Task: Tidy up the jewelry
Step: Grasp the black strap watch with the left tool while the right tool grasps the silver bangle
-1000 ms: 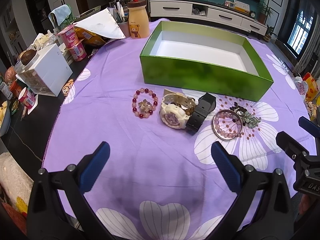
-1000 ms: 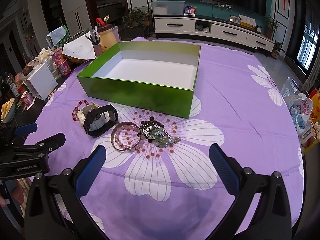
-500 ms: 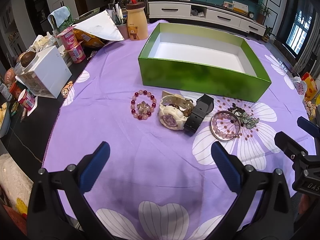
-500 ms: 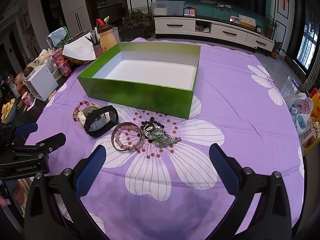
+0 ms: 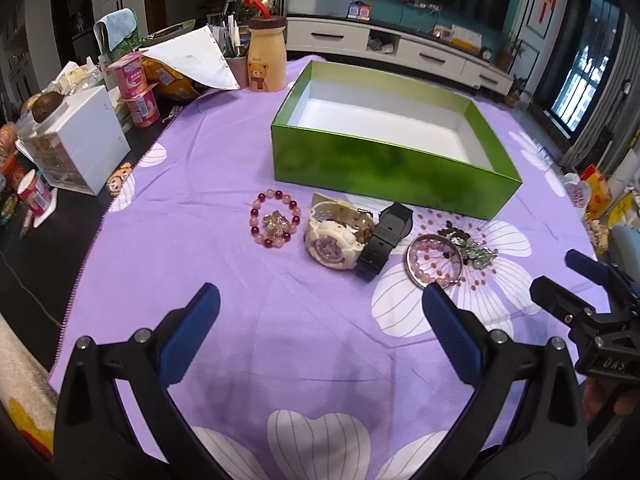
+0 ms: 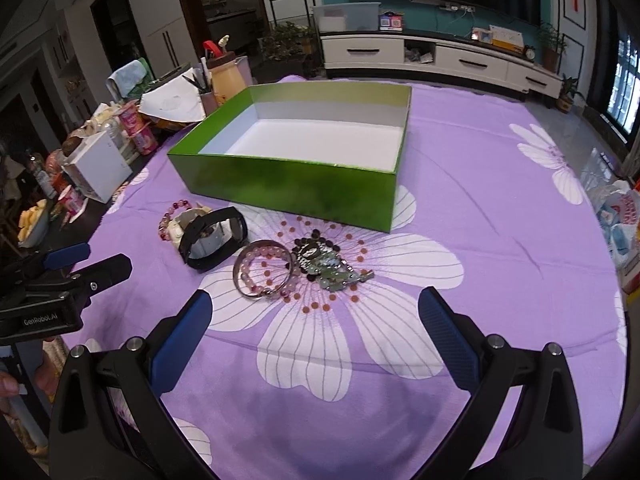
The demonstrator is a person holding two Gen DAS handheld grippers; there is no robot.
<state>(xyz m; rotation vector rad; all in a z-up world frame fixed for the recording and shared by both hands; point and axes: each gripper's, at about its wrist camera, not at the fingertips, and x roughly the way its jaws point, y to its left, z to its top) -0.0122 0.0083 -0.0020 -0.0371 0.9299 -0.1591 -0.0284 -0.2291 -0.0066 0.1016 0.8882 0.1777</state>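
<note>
An empty green box (image 5: 384, 168) (image 6: 288, 184) with a white inside sits on the purple flowered cloth. In front of it lie a pink bead bracelet (image 5: 275, 224), a cream watch (image 5: 332, 240), a black band (image 5: 386, 240) (image 6: 212, 236), a silver bangle with pink beads (image 5: 436, 260) (image 6: 264, 274) and a green-and-dark bead pile (image 5: 472, 246) (image 6: 330, 264). My left gripper (image 5: 320, 308) is open and empty, short of the watches. My right gripper (image 6: 314, 312) is open and empty, just short of the bangle.
At the left table edge stand a white drawer box (image 5: 76, 144), pink yogurt cups (image 5: 136, 92), a bear bottle (image 5: 266, 60) and a paper sheet (image 5: 192, 60). Bags lie off the right edge (image 6: 616, 216).
The left wrist view has shifted slightly; the jewelry sits a little lower and further left in it. Both grippers stay open. Nothing has been picked up.
</note>
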